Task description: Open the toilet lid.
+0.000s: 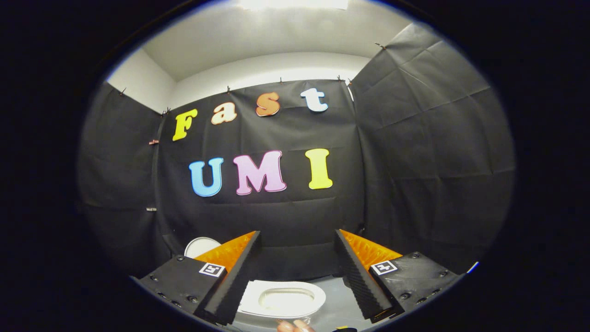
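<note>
Gripper (297, 237) fingers spread wide, holding nothing. Toilet (282, 299) low between them, seat ring exposed. White round lid (199, 246) far left, behind left finger. Fingertips of a hand (295, 326) near toilet's front edge.

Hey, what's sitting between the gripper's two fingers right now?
In the gripper view, the open gripper frames the white toilet seat, which lies below and between the fingers, touching neither. Behind it hangs the black cloth wall.

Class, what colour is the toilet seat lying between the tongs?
White, seen best in the gripper view: the toilet seat lies below the open tongs.
</note>
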Motion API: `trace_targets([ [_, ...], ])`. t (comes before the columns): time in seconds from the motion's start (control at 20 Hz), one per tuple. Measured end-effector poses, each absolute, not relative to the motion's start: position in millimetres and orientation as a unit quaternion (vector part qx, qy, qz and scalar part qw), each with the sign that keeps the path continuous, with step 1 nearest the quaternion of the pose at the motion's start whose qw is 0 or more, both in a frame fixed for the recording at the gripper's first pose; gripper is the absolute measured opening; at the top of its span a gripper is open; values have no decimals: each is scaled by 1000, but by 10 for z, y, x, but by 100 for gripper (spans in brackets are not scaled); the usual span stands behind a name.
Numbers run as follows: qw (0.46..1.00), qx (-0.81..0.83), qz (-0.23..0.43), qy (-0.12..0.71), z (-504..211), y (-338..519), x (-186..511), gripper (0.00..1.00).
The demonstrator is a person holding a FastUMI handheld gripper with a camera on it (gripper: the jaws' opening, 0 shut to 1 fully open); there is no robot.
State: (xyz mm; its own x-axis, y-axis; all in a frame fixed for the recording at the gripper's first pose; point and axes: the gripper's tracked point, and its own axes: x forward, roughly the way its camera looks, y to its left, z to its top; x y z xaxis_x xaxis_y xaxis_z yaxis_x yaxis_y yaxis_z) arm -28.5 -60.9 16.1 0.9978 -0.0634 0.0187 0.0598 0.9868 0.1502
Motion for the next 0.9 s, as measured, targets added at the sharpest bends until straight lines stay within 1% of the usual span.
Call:
trace_targets([
  [0.35, 995, 84, -33, -34, 282, -793, -338, 99],
  [0.5, 996, 82, -22, -32, 266, -734, -336, 99],
  [0.9, 995, 91, -22, -20, 188, -771, -282, 99],
])
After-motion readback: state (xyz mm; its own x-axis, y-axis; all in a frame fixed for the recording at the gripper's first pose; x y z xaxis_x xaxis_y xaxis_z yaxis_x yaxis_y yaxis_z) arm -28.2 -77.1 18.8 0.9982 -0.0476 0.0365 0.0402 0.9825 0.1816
